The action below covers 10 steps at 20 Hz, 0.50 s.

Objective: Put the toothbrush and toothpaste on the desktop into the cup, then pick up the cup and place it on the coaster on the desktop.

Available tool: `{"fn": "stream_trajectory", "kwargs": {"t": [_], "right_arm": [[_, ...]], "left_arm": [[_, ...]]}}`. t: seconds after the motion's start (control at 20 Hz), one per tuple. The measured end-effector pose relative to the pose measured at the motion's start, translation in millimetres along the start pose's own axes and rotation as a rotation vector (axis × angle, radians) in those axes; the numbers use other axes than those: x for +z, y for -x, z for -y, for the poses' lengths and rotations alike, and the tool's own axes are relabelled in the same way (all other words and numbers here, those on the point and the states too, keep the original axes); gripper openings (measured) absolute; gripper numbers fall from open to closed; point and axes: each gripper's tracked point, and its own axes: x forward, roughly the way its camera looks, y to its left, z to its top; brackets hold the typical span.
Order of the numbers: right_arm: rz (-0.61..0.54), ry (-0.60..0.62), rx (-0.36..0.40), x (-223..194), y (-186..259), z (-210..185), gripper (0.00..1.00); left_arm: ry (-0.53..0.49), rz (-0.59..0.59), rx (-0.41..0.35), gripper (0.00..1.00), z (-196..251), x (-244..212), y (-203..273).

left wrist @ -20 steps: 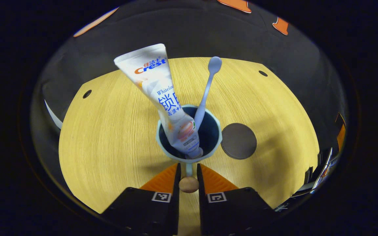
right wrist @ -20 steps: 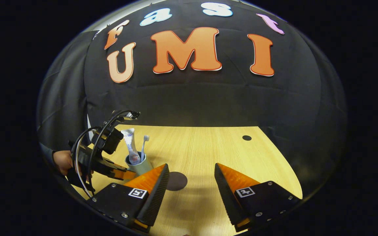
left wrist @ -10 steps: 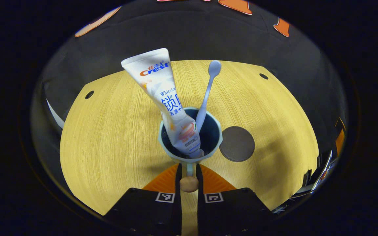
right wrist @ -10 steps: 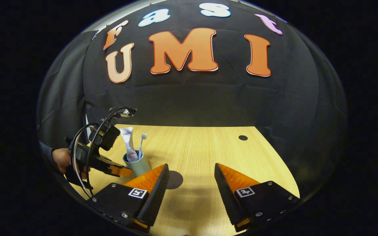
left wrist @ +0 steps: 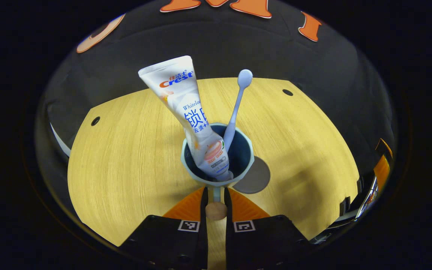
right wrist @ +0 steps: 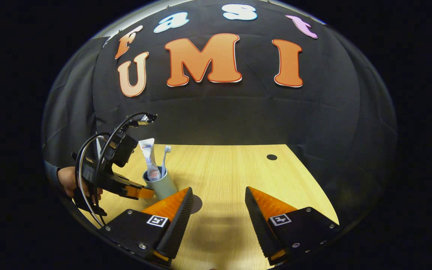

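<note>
In the left gripper view, the left gripper [left wrist: 216, 195] has its fingers [left wrist: 191, 204] drawn nearly together, pinching the thin handle [left wrist: 216, 195] of the cup [left wrist: 218, 178] between them; a round wooden knob [left wrist: 216, 210] at the handle's near end sits in the narrow gap. The cup stands just past the fingertips, its opening facing the camera. The toothpaste [left wrist: 195, 120] stands in it cap down and leans far and to the left, while the toothbrush [left wrist: 235, 108] stands beside it and leans slightly right, head up. The round dark coaster [left wrist: 256, 180] lies on the bench [left wrist: 126, 157] just right of the cup, partly hidden behind the cup's rim; whether the cup rests on the bench or is lifted cannot be told from this view. Bare wood lies open to the left, right and far side of the cup, out to the bench's far edge with small dark holes [left wrist: 287, 92] near its corners.

In the right gripper view, the right gripper [right wrist: 218, 198] holds nothing, its fingers [right wrist: 174, 210] spread wide above bare bench [right wrist: 238, 176]. Farther left, the left gripper [right wrist: 143, 193], held by a hand [right wrist: 68, 182], grips the cup [right wrist: 161, 185] by its side, with the toothpaste [right wrist: 150, 161] and toothbrush [right wrist: 164, 159] standing in it. The coaster [right wrist: 196, 204] peeks out behind the right gripper's left finger, just right of the cup. The bench runs clear to its far edge against the black wall.
</note>
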Motion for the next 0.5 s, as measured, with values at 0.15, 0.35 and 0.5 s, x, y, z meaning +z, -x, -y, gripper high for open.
{"fn": "stream_trajectory", "kwargs": {"t": [0.15,0.35,0.5], "right_arm": [[0.000,-0.003,-0.010,-4,6,11,0.83],[-0.007,-0.012,-0.025,-8,15,24,0.83],[-0.014,-0.014,-0.030,-12,20,31,0.83]], "left_arm": [[-0.019,0.000,-0.021,0.18,-2,0,2],[-0.041,-0.009,-0.039,0.18,-4,-1,4],[-0.057,-0.022,-0.041,0.19,-6,-3,5]]}}
